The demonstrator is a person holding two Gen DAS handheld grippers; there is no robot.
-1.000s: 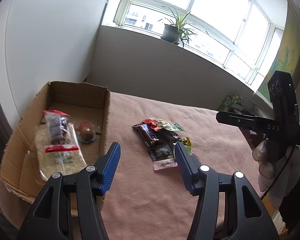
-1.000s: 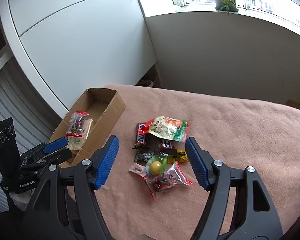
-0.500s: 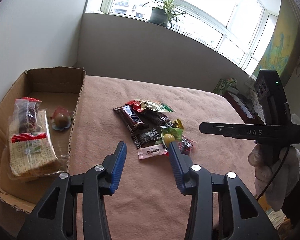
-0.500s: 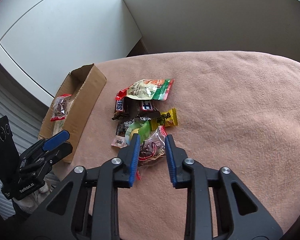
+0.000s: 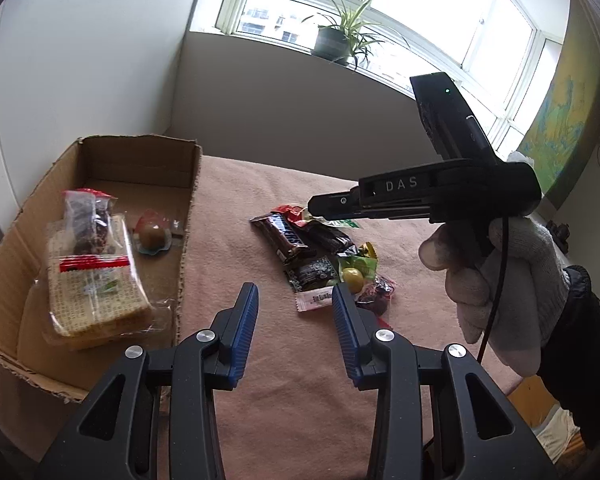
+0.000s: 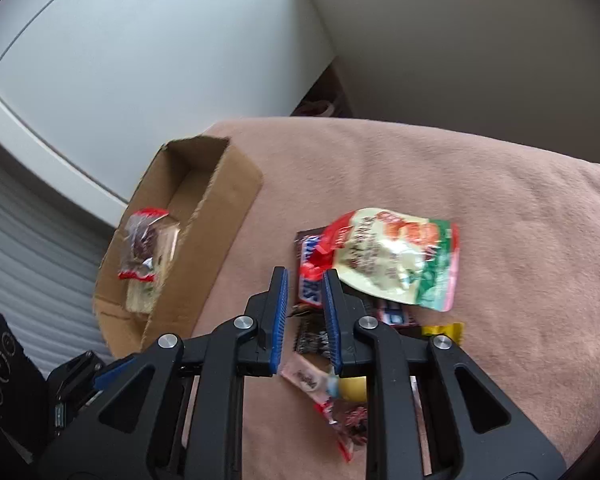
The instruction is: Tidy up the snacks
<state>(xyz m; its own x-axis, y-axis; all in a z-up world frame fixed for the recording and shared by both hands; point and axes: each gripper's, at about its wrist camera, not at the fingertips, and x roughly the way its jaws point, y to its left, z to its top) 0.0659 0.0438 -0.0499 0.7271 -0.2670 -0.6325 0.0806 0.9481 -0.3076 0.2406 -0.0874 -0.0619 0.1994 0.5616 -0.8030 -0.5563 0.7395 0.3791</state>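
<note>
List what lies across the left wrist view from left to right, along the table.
Cardboard box with cracker pack → jelly cup inside it → Snickers bar → yellow-green candy → gloved hand holding the right gripper.

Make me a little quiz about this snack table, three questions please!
1. True or false: the cardboard box already has wrapped snacks inside.
2. What stands by the window? A) a potted plant B) a lamp C) a toy bear
3. Fill in: the left hand-held gripper has ___ pads.

Key: 1 true; 2 A; 3 blue.
</note>
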